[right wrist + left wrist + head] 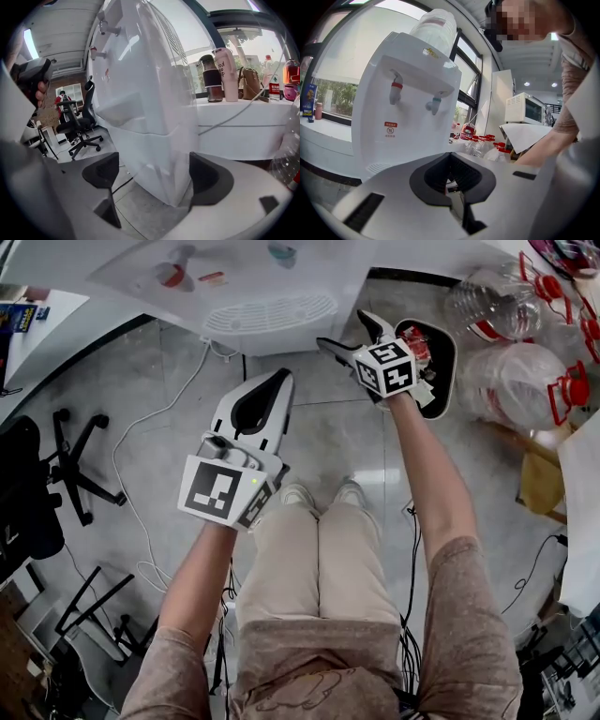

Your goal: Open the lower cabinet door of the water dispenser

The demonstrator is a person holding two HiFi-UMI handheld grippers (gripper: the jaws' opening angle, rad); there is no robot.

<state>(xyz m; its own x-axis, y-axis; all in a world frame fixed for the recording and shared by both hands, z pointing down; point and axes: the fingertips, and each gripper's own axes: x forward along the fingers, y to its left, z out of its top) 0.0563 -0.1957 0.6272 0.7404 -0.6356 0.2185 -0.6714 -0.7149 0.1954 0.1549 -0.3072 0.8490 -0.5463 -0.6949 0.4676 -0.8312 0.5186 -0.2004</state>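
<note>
Right gripper (154, 173): fingers wide apart, nothing held. The front lower corner of the water dispenser (140, 93) shows in the gap between them, just ahead of the tips and not touched. The lower cabinet door (145, 159) is the panel below the seam, ahead of the right fingers and slightly toward the left finger. It looks flush and shut.

Left gripper (281, 379): fingers pressed together, empty, aimed at the dispenser's front. The red tap (396, 91) and blue tap (434, 103) are above and beyond its tips. The door is hidden below them in the left gripper view.

Step in hand, as I judge it: approach to the door, no grasp yet.

To do it well:
- Drop the right fingers lower toward the floor (328, 427), level with the door.
- No handle or recess is visible and the hinge side cannot be told, so look for the free edge first.
- Put one finger behind that edge and one in front, close firmly, then pull in an arc about the hinge, not straight back.
- The panel looks smooth and may slip, so get a deep bite.
- The dispenser may shift, so the closed left fingers could brace its front above the door.
- Empty bottles (516, 381) lie to the outer side of the right fingers, so keep the swing off them.
</note>
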